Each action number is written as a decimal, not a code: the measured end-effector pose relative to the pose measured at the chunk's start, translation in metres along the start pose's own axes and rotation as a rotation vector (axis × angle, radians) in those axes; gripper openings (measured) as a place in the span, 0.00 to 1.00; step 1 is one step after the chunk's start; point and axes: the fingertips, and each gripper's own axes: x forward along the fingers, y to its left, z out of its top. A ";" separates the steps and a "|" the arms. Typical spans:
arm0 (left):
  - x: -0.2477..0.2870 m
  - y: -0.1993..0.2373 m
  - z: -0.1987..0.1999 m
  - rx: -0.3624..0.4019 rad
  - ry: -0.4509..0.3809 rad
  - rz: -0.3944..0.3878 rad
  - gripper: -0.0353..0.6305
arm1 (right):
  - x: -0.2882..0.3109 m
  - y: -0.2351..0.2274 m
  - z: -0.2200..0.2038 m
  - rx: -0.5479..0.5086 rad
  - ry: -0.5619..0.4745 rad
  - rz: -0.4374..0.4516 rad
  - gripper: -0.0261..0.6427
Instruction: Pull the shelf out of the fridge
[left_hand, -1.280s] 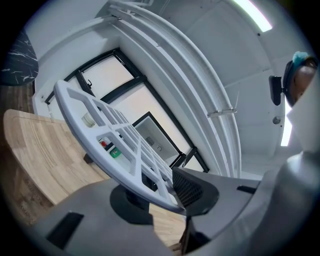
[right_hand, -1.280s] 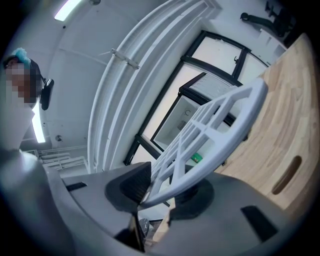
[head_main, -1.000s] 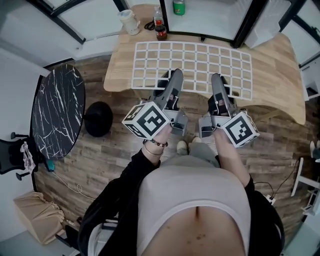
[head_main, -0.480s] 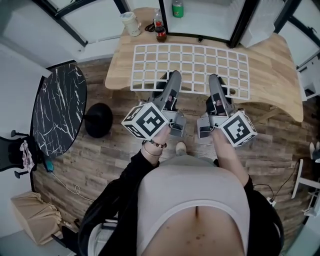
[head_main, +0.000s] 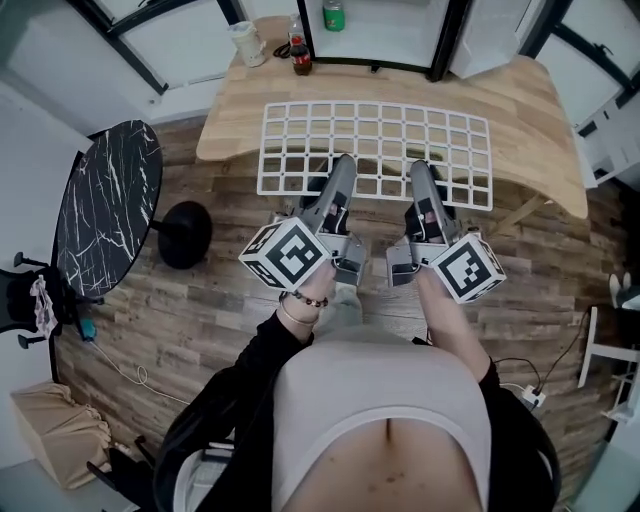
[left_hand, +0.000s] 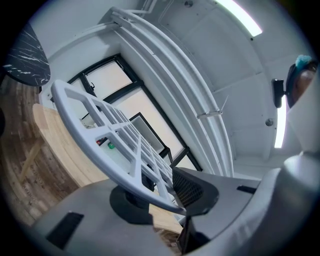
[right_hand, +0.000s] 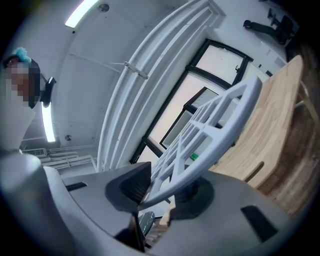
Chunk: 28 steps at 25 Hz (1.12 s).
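The white grid shelf (head_main: 375, 140) hangs level over the wooden table (head_main: 525, 110), in front of the open fridge (head_main: 375, 35). My left gripper (head_main: 343, 168) is shut on the shelf's near edge left of centre. The right gripper (head_main: 420, 172) is shut on the same edge right of centre. In the left gripper view the shelf (left_hand: 115, 135) runs between the jaws, pinched where they meet (left_hand: 172, 197). In the right gripper view the shelf (right_hand: 210, 130) is clamped the same way (right_hand: 150, 192).
A green can (head_main: 333, 14) stands inside the fridge. A cola bottle (head_main: 299, 58) and a white jug (head_main: 243, 42) stand at the table's far left. A black marble round table (head_main: 105, 215) and a black stool (head_main: 183, 235) stand on the wood floor at left.
Both grippers and the shelf have moved back toward the person, and the gap between the shelf's far edge and the fridge has grown. Both grips are unchanged.
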 end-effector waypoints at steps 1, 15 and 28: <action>-0.009 -0.007 -0.008 -0.001 0.001 0.001 0.23 | -0.013 0.001 0.000 0.001 0.000 0.000 0.22; -0.111 -0.078 -0.066 -0.006 0.000 0.031 0.23 | -0.144 0.035 -0.003 0.027 0.023 -0.020 0.22; -0.118 -0.093 -0.057 0.010 -0.003 0.016 0.23 | -0.149 0.050 0.003 0.014 0.005 -0.015 0.22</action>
